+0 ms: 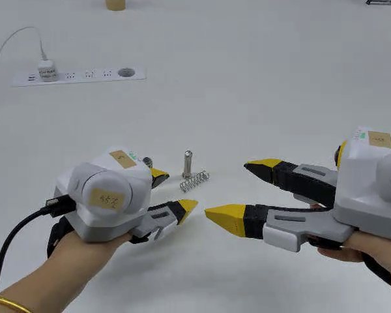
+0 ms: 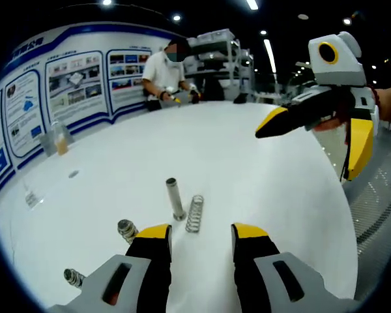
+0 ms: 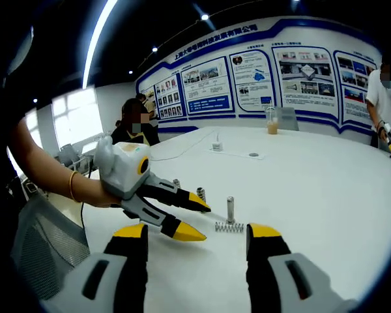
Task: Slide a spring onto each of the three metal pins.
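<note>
The left gripper (image 1: 177, 189) has its jaws released: there is a clear gap between the yellow tips and nothing is held. The right gripper (image 1: 228, 189) has its jaws spread wide and is likewise empty. Both hover above the white tabletop (image 1: 260, 85), tips pointing toward each other, near but apart.

The bare pin (image 1: 188, 164) stands upright on the tabletop just ahead of the left gripper's jaws. In the left gripper view it is roughly in line with the left-hand jaw tip.

The loose spring (image 1: 195, 181) lies on its side just beside the base of the bare pin, ahead of the gap between the left gripper's jaws. Whether it touches the pin cannot be told. In the right gripper view, pin and spring sit ahead of the gap, nearer the right-hand jaw. The left gripper's tips stop just short of the spring.

The second pin (image 2: 126, 229) stands just outside the left-hand jaw tip of the left gripper and is wrapped in coils. The third pin (image 2: 73, 277) stands farther out on the same side, beside the jaw body, and is also coiled.

A power strip (image 1: 78, 75) with a white plug (image 1: 47, 68) lies well beyond both sets of jaws.
</note>
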`<action>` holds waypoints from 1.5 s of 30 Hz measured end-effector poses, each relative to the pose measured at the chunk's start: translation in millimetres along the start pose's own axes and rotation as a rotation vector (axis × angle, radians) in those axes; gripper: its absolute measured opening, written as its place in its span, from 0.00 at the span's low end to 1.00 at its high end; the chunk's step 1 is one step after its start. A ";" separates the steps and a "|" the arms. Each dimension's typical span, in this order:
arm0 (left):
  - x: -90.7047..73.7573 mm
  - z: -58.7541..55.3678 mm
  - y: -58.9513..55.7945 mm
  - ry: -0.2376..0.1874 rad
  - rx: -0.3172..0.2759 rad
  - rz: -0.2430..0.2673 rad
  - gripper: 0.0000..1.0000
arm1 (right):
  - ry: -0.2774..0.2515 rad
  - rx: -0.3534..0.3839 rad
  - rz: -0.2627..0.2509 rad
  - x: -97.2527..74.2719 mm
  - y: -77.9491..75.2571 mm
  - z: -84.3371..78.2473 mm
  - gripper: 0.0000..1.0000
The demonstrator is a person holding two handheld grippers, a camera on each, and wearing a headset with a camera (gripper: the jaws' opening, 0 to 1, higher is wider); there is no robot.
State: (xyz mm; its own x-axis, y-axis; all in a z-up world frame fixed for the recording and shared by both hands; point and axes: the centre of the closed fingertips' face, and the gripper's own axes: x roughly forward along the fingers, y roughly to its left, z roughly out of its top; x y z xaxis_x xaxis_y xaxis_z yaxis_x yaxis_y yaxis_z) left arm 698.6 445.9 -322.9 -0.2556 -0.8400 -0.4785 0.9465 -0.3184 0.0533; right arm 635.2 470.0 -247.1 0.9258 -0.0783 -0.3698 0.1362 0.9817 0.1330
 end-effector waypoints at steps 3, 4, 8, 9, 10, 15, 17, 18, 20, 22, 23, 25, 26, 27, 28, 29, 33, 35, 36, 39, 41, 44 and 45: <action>5.7 -1.3 -0.8 0.011 0.008 -0.006 0.35 | 0.006 -0.005 -0.007 -1.6 -1.0 -3.0 0.62; 8.1 -2.0 -0.8 0.015 0.014 -0.008 0.34 | 0.005 0.002 -0.008 -2.3 -0.9 -3.3 0.62; 14.6 -3.2 0.5 0.030 0.025 -0.007 0.31 | 0.002 0.009 -0.029 -5.1 -5.2 -5.1 0.61; 16.1 -4.0 1.1 0.034 0.029 -0.007 0.30 | 0.001 0.011 -0.032 -5.6 -6.2 -5.5 0.61; 17.4 -4.5 1.5 0.039 0.033 -0.006 0.29 | 0.001 0.014 -0.034 -6.1 -6.8 -6.0 0.61; 23.1 -4.5 2.9 0.052 0.050 -0.005 0.26 | 0.008 0.015 -0.046 -8.7 -9.7 -9.1 0.60; 24.9 -4.9 3.9 0.060 0.057 -0.006 0.25 | 0.008 0.015 -0.051 -9.4 -11.0 -9.8 0.60; 25.5 -4.8 4.1 0.062 0.055 -0.007 0.25 | 0.008 0.017 -0.052 -9.5 -11.5 -10.1 0.60; 26.4 -4.9 5.0 0.065 0.054 -0.008 0.23 | 0.006 0.022 -0.056 -9.4 -12.5 -10.3 0.60; 28.8 -7.1 5.4 0.075 0.056 -0.010 0.21 | 0.005 0.026 -0.059 -8.6 -13.8 -11.0 0.59; 29.9 -9.0 4.8 0.086 0.071 -0.013 0.19 | 0.006 0.032 -0.062 -7.7 -15.3 -12.0 0.59; 30.5 -9.6 5.5 0.091 0.086 -0.013 0.18 | 0.005 0.038 -0.068 -7.1 -16.8 -12.8 0.58; 30.8 -8.8 5.4 0.088 0.075 -0.014 0.18 | 0.005 0.041 -0.070 -6.9 -16.9 -13.1 0.58; 31.2 -8.5 5.4 0.087 0.073 -0.015 0.17 | 0.006 0.043 -0.070 -6.7 -17.0 -13.6 0.58; 31.2 -8.4 6.2 0.087 0.072 -0.010 0.17 | 0.007 0.044 -0.071 -6.5 -16.8 -14.0 0.58; 31.4 -8.3 7.3 0.087 0.073 -0.003 0.16 | 0.010 0.043 -0.071 -6.3 -16.9 -14.8 0.58; 31.0 -9.0 7.0 0.092 0.085 -0.002 0.12 | 0.011 0.051 -0.080 -8.0 -19.7 -16.2 0.57; 30.7 -9.2 6.9 0.093 0.077 -0.001 0.12 | 0.011 0.052 -0.083 -8.3 -20.6 -16.2 0.57; 30.7 -9.3 6.7 0.093 0.070 -0.001 0.11 | 0.012 0.052 -0.084 -8.6 -20.8 -16.3 0.57; 30.1 -9.9 5.8 0.097 0.055 -0.007 0.11 | 0.015 0.053 -0.086 -8.6 -21.7 -16.9 0.57; 28.8 -9.9 3.6 0.097 0.042 -0.017 0.11 | 0.015 0.056 -0.088 -8.5 -22.4 -16.8 0.57; 25.0 -10.9 -0.2 0.102 0.047 -0.024 0.10 | 0.012 0.059 -0.089 -8.6 -23.0 -15.9 0.57; 23.7 -11.1 -1.6 0.104 0.042 -0.027 0.10 | 0.009 0.062 -0.092 -8.9 -23.8 -14.9 0.57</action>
State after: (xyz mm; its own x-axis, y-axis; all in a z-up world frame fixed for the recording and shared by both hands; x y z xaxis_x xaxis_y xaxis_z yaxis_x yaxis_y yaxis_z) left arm 693.3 431.4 -344.0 -0.2570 -0.7814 -0.5686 0.9298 -0.3604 0.0751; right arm 618.5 450.0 -260.8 0.9050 -0.1662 -0.3916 0.2428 0.9577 0.1547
